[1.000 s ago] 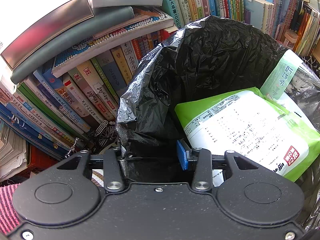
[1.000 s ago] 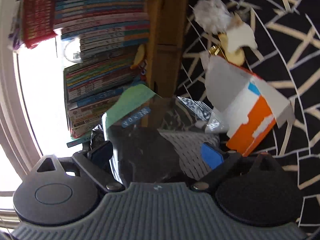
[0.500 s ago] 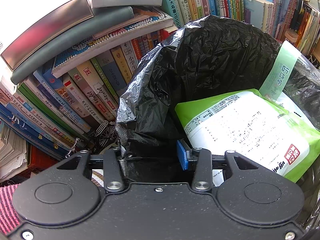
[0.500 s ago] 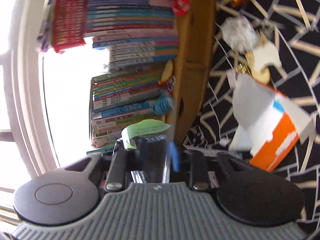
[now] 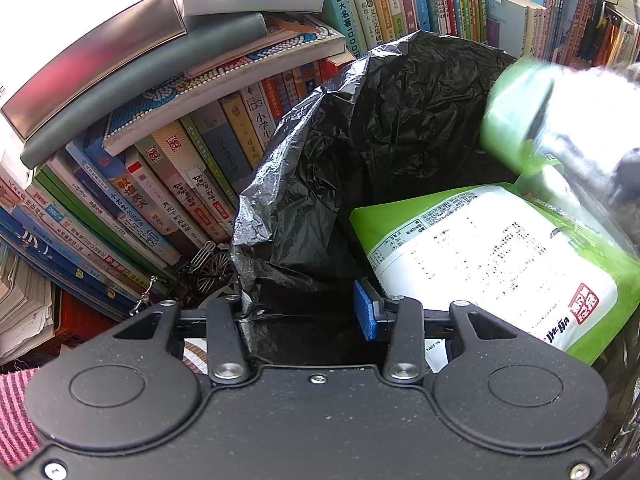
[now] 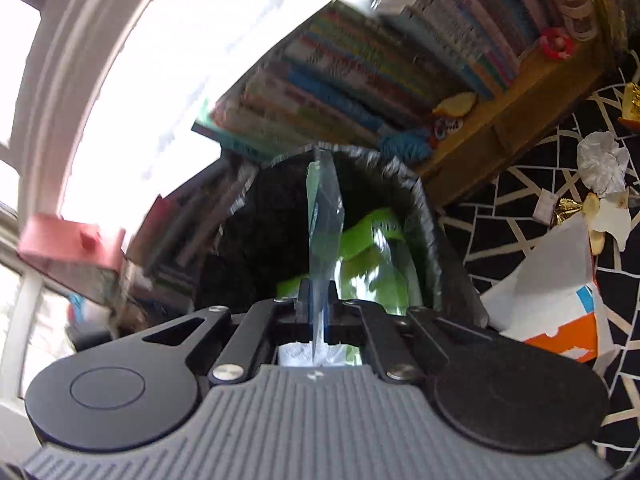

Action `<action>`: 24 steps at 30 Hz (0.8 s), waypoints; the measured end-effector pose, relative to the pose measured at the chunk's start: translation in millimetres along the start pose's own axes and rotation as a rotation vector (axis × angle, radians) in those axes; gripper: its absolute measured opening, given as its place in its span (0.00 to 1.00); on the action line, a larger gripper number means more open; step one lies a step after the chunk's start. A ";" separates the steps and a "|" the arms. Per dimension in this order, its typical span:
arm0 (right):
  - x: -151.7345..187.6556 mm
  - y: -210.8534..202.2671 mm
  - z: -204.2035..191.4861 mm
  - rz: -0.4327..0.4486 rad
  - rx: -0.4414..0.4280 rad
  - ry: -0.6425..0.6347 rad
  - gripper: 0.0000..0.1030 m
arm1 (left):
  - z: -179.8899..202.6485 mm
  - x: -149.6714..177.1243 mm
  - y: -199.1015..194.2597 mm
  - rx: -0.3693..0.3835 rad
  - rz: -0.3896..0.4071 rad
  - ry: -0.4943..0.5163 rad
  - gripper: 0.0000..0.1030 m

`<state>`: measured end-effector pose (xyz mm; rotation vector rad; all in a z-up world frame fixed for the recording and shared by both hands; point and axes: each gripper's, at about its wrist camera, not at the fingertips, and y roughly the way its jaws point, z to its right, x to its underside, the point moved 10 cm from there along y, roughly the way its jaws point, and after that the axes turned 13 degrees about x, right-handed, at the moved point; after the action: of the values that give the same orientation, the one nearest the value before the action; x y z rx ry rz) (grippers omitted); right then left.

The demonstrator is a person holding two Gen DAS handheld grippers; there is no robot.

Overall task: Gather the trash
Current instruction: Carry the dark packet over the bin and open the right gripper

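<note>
My left gripper [image 5: 296, 308] is shut on a bunched part of the rim of a black trash bag [image 5: 392, 128] and holds its mouth up. A green-and-white printed packet [image 5: 500, 264] lies inside. My right gripper [image 6: 318, 308] is shut on a thin clear and green plastic wrapper [image 6: 324, 216], which stands edge-on above the bag's opening [image 6: 260, 240]. In the left wrist view that wrapper [image 5: 516, 120] is a green blur at the upper right, over the packet.
Rows and stacks of books [image 5: 168, 184] press close behind and left of the bag. A wooden shelf [image 6: 512, 120] stands beside it. On the black patterned floor lie a torn white-and-orange carton [image 6: 560, 300], crumpled paper [image 6: 602, 160] and peel scraps [image 6: 596, 236].
My right gripper went from open to shut on the plastic wrapper and swung with it from the floor to over the bag. The left gripper and bag stayed still.
</note>
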<state>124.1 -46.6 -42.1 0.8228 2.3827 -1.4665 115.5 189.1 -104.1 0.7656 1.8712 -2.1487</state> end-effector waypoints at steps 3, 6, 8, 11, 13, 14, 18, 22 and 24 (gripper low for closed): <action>16.3 22.2 -17.6 -0.081 0.113 -0.136 0.07 | -0.1 0.4 -0.2 0.003 0.000 -0.001 0.38; 29.1 40.8 -25.2 -0.164 0.171 -0.189 0.07 | 0.2 0.0 -0.3 0.004 0.000 -0.001 0.38; 34.2 54.2 -26.0 -0.227 0.209 -0.194 0.07 | 0.5 0.1 -0.3 0.004 0.000 0.000 0.38; 43.5 73.9 -21.3 -0.304 0.268 -0.195 0.07 | 0.6 0.3 -0.5 0.004 0.000 -0.001 0.38; 50.6 85.4 -20.3 -0.355 0.304 -0.201 0.07 | 0.6 0.3 -0.6 0.004 0.000 0.000 0.38; 54.8 90.3 -20.3 -0.381 0.318 -0.209 0.08 | 0.6 0.3 -0.6 0.004 0.000 0.000 0.38; 74.4 107.1 -23.2 -0.496 0.339 -0.220 0.22 | 0.6 0.3 -0.6 0.005 0.000 -0.001 0.38; 83.3 114.3 -23.5 -0.531 0.337 -0.207 0.38 | 0.8 0.6 -0.7 0.007 -0.001 -0.003 0.38; 80.4 111.6 -22.7 -0.522 0.318 -0.190 0.43 | 0.7 0.6 -0.7 0.006 -0.001 -0.003 0.38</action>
<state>123.9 39.1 -152.1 0.0895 2.3534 -2.0484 114.5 188.7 -103.7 0.7628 1.8646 -2.1556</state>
